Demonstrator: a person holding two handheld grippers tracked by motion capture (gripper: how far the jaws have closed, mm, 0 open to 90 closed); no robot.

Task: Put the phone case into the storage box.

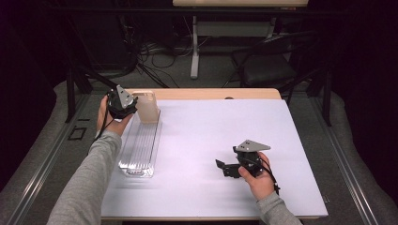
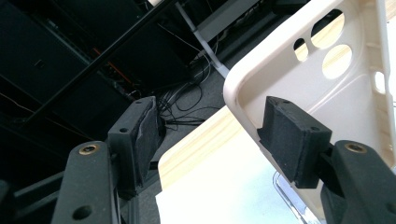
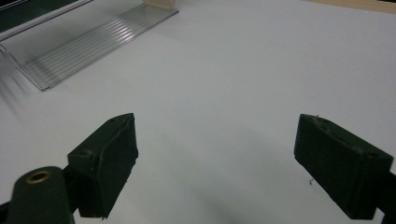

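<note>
At the far left of the table (image 1: 300,187), the left gripper (image 1: 133,104) is held up beside a cream phone case (image 1: 146,107), which stands upright at the far end of a clear ribbed tray (image 1: 139,150). In the left gripper view the phone case (image 2: 327,79) is seen as a soft, pale shell with a raised rim, rounded corners, round camera cut-outs and small side slots, its hollow inside turned toward the camera. The jaws are spread wide; one pad lies against the inside wall of the case near its corner, while the other stands well apart from it with nothing pressed between them, so the case is not gripped.

The tray is a long transparent piece with lengthwise ridges, lying near the table's left edge and running toward the person. Beyond the far edge, a strip of bare wood is seen, then dark floor with cables, a table leg and a chair.

To the right, broad white surface lies open. The right gripper (image 1: 220,166) is held low near the front right, pointing left toward the tray (image 3: 93,42), its jaws wide apart and holding nothing. Free room is left on all sides of it up to the right and near edges.
</note>
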